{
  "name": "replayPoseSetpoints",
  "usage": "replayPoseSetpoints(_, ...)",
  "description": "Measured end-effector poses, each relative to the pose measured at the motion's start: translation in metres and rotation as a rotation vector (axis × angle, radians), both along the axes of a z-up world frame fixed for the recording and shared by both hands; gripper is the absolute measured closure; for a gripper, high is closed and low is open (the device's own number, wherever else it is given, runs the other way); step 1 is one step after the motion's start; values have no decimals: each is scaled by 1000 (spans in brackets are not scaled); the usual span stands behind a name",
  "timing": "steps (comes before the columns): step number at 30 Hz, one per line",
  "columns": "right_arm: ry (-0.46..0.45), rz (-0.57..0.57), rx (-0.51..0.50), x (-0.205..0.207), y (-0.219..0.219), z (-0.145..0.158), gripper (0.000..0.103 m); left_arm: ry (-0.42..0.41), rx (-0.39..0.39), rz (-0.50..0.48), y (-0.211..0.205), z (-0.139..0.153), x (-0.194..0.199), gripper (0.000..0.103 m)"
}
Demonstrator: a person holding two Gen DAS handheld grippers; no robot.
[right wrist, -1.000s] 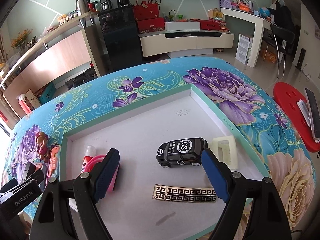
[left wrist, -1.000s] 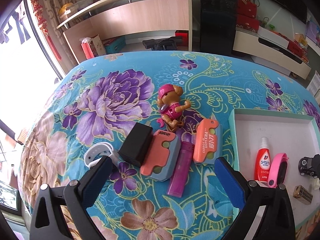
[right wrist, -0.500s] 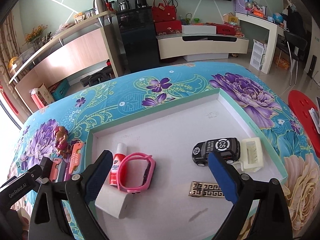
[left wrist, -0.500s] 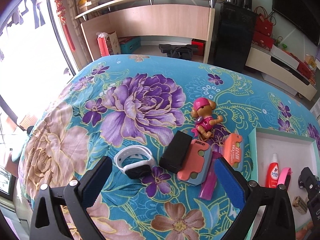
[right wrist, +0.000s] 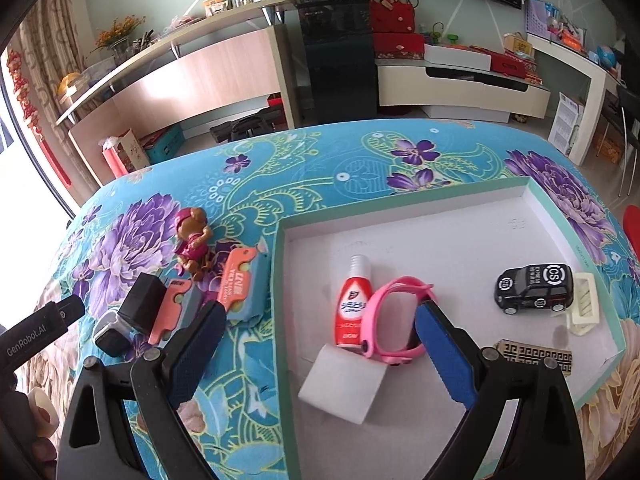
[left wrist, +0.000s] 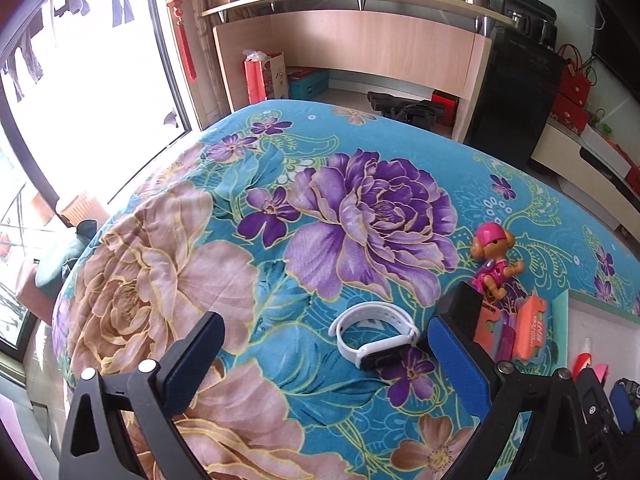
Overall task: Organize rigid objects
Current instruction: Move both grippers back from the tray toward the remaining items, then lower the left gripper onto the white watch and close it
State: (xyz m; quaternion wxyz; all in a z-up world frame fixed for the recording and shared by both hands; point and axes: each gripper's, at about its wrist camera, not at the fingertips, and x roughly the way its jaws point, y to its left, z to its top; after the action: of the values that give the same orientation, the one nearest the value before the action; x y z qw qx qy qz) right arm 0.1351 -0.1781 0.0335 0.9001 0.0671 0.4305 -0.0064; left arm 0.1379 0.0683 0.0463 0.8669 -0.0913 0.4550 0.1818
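My left gripper (left wrist: 326,360) is open above the flowered cloth, and a white smartwatch (left wrist: 374,336) lies just beyond its fingers, untouched. Right of the watch sit a black box (left wrist: 460,308), an orange cutter (left wrist: 528,328) and a pink dog toy (left wrist: 492,260). My right gripper (right wrist: 320,354) is open and empty over the left rim of the white tray (right wrist: 280,280). Inside the tray lie a red bottle (right wrist: 354,300), a pink watch (right wrist: 396,320), a black toy car (right wrist: 534,288), a cream clip (right wrist: 584,304) and a patterned gold bar (right wrist: 536,354).
A white card (right wrist: 344,384) lies in the tray's near corner. The left gripper's body (right wrist: 44,332) shows at the left edge of the right wrist view. The table's rounded edge drops off at the left (left wrist: 80,264), towards a bright window.
Both grippers have moved left. The left one went from the cutters to the white watch. The right one left the toy car for the tray's left rim, its jaws a little wider.
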Motion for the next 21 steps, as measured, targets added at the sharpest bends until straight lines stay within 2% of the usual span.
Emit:
replayPoseSetpoints(6, 14, 89, 9, 1, 36, -6, 7, 4, -25, 48, 23, -4, -5, 0)
replayPoseSetpoints(21, 53, 200, 24, -1, 92, -22, 7, 6, -59, 122, 60, -8, -15, 0)
